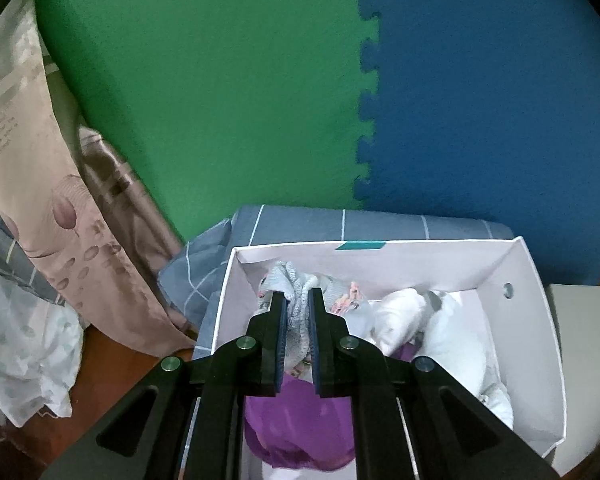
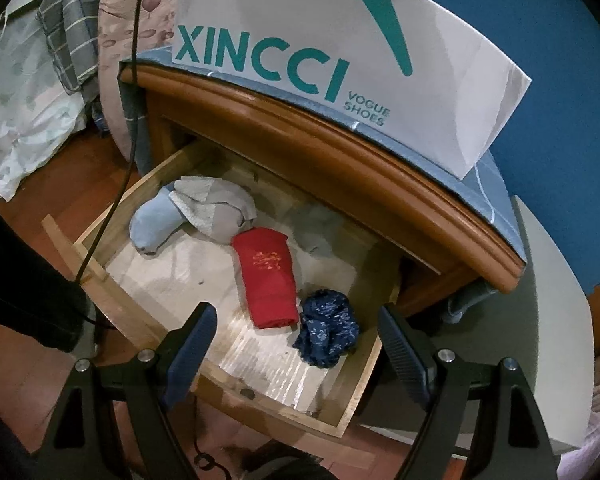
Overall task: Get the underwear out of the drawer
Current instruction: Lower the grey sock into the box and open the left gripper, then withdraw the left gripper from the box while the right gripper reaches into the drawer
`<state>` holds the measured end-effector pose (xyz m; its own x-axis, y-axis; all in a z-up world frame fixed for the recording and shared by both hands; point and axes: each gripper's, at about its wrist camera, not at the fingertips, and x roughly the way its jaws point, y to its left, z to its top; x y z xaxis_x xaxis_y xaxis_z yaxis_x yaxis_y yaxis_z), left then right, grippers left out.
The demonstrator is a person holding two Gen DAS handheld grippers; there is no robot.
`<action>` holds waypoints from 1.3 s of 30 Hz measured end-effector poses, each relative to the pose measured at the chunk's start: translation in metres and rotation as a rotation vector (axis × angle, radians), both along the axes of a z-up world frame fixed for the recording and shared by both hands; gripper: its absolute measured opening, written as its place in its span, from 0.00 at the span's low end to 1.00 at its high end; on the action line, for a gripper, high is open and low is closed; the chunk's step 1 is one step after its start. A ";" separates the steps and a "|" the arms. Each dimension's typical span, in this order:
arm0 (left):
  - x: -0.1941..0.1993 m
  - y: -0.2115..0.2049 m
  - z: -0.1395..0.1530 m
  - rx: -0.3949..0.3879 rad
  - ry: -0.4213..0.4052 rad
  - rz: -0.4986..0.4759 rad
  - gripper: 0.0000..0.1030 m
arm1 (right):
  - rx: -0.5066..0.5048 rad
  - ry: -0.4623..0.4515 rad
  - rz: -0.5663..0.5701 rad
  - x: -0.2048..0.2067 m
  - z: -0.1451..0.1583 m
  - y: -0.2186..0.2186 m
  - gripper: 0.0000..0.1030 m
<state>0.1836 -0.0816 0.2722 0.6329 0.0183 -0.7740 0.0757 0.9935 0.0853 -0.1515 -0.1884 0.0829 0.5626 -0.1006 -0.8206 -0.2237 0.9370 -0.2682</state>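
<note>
Open wooden drawer, red folded underwear flat mid-drawer, crumpled navy speckled pair just beside it

An open drawer juts forward from a bedside cabinet, and a shoe box stands on the cabinet's top. In the drawer, a folded garment lies mid-floor, a bunched garment touching its right side, a rolled bundle behind-left. Inside the box, a knitted piece sits between the left gripper fingers, above other garments.
</note>
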 end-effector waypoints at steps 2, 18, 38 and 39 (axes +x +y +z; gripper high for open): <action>0.006 0.000 -0.005 0.012 0.011 0.008 0.08 | 0.009 0.009 0.001 0.001 -0.001 0.000 0.82; 0.027 0.002 -0.032 0.079 0.071 0.038 0.08 | 0.028 0.032 0.002 0.004 -0.006 0.002 0.82; 0.029 0.007 -0.045 0.070 0.095 0.015 0.30 | 0.017 0.058 0.012 0.006 -0.013 0.006 0.82; 0.025 0.010 -0.043 0.040 0.090 0.011 0.43 | 0.019 0.061 0.007 0.006 -0.014 0.005 0.82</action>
<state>0.2081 -0.0715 0.2287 0.5602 0.0569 -0.8264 0.0744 0.9902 0.1186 -0.1453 -0.1838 0.0693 0.5119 -0.0811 -0.8552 -0.2453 0.9403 -0.2360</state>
